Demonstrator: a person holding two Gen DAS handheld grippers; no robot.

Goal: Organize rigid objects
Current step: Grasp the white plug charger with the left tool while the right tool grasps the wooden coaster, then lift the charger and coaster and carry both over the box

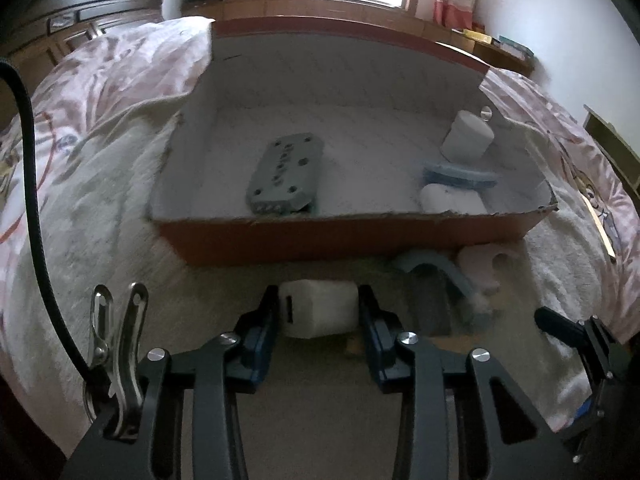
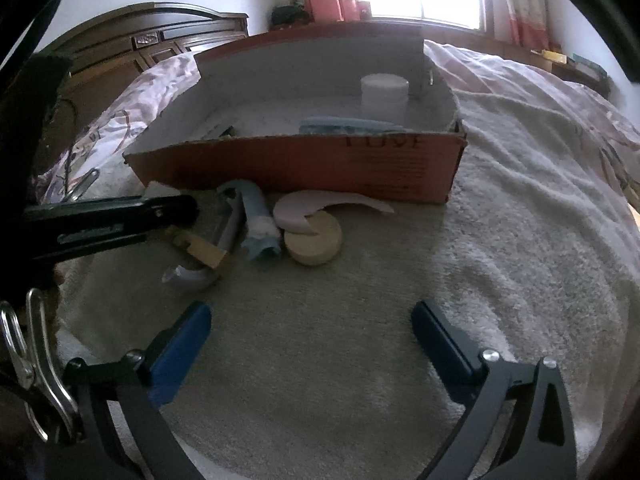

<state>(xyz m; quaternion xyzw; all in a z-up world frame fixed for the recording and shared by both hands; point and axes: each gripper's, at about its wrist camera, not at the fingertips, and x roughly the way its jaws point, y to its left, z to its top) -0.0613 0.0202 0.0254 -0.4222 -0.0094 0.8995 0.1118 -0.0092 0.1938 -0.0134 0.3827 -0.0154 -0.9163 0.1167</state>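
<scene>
On a bed covered by a cream blanket (image 2: 500, 220), the left gripper (image 1: 319, 312) has its jaws closed on a white block (image 1: 318, 309). The right gripper (image 2: 312, 332) hangs with jaws wide open and empty. At twelve o'clock sits a red cardboard box (image 1: 340, 236), holding a grey plate (image 1: 285, 172) and a white cylinder (image 1: 466, 136).
</scene>
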